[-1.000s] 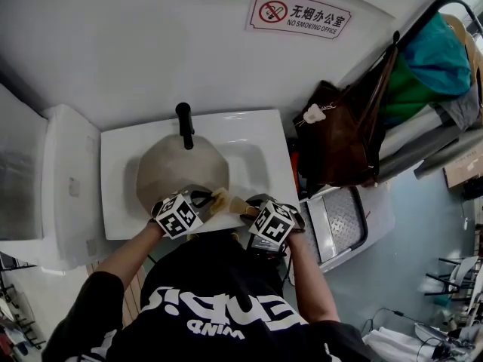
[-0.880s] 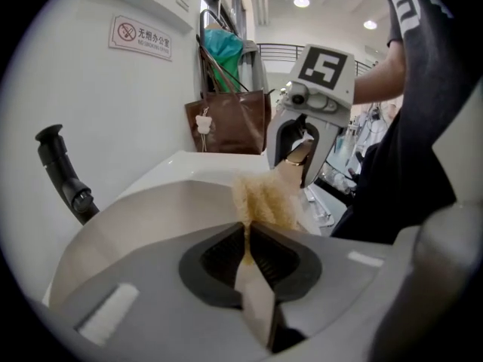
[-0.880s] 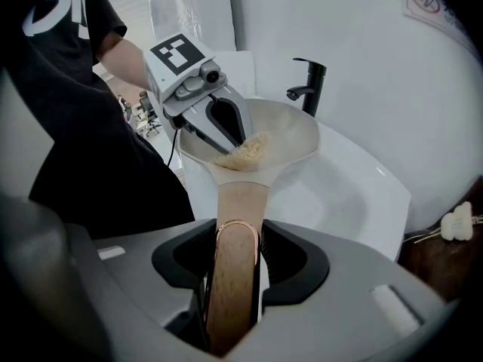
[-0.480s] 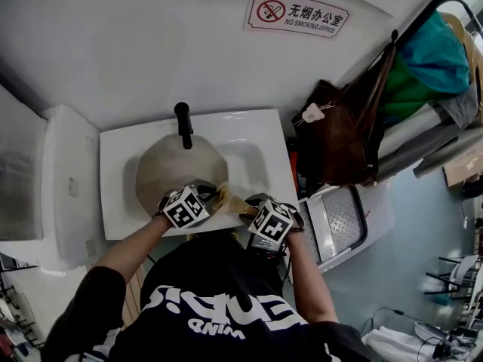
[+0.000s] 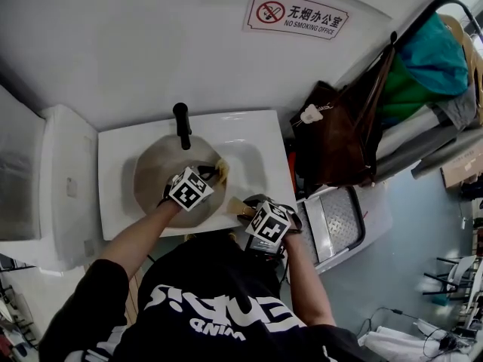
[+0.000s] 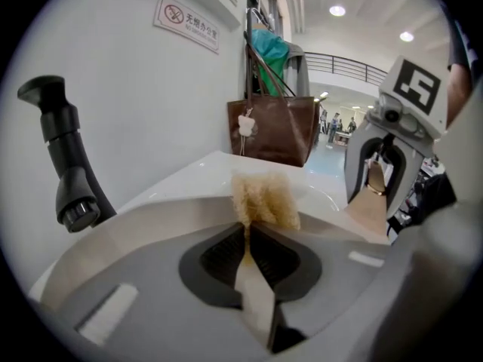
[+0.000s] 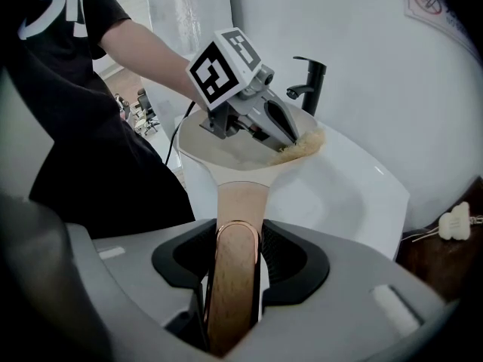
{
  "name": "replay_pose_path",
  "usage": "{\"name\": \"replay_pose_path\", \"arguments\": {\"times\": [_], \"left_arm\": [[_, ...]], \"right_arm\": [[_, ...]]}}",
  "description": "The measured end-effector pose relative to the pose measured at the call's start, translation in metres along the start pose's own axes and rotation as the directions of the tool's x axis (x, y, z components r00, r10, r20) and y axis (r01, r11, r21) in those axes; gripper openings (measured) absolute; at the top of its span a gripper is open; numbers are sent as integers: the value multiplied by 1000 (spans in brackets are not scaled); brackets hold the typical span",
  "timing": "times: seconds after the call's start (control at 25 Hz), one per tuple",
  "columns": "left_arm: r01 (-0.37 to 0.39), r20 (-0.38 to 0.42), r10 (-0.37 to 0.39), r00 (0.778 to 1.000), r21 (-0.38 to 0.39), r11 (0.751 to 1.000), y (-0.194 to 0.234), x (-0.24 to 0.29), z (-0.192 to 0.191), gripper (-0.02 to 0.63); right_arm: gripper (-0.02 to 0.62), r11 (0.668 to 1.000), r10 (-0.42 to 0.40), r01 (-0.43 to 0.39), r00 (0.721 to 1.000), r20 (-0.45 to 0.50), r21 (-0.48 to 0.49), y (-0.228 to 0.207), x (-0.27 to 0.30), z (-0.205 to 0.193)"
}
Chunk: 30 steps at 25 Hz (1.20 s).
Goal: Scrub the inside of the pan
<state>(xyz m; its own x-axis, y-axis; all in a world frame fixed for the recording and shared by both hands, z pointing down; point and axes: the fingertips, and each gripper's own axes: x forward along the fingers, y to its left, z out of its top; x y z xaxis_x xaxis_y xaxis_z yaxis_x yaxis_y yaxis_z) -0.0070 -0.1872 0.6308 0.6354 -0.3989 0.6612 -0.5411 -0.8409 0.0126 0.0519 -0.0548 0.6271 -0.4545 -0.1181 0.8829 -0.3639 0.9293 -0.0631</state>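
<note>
in pan [image 5: 155,179], sponge [image 5: 222,167] in left gripper [image 5: 213,173]

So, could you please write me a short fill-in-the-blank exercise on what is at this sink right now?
1. The left tongs are shut on a tan scrubber, and the right tongs are shut on the pan's wooden ____.
2. The pan sits in a sink that is ____ in colour.
3. The faucet behind the pan is ____ in colour.
4. In the head view, the brown bag is on the sink's ____ side.

Missing words: handle; white; black; right.
</note>
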Motion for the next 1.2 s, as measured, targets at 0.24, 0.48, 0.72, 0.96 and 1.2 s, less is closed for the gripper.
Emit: {"name": "replay_pose_path", "arguments": {"times": [0.24, 0.48, 0.72, 0.96, 1.2], "left_arm": [[-79, 1, 79, 997, -29, 996, 27, 5, 1, 21], [-181, -13, 181, 983, -64, 981, 60, 6, -5, 21], [-278, -21, 281, 959, -224, 934, 99, -8, -13, 23], [-354, -30, 359, 933, -254, 900, 128, -25, -19, 23], [-433, -89, 424, 901, -128, 892, 146, -42, -32, 23]], "right_arm": [[179, 1000, -6, 6, 1000, 4, 3, 1, 0, 1], [179, 1000, -5, 5, 1000, 5, 4, 2, -1, -1], [179, 1000, 0, 0, 1000, 5, -1, 3, -2, 0], [179, 1000, 1, -1, 1000, 9, 0, 4, -3, 1], [179, 1000, 2, -2, 1000, 17, -3, 4, -4, 1]]}}
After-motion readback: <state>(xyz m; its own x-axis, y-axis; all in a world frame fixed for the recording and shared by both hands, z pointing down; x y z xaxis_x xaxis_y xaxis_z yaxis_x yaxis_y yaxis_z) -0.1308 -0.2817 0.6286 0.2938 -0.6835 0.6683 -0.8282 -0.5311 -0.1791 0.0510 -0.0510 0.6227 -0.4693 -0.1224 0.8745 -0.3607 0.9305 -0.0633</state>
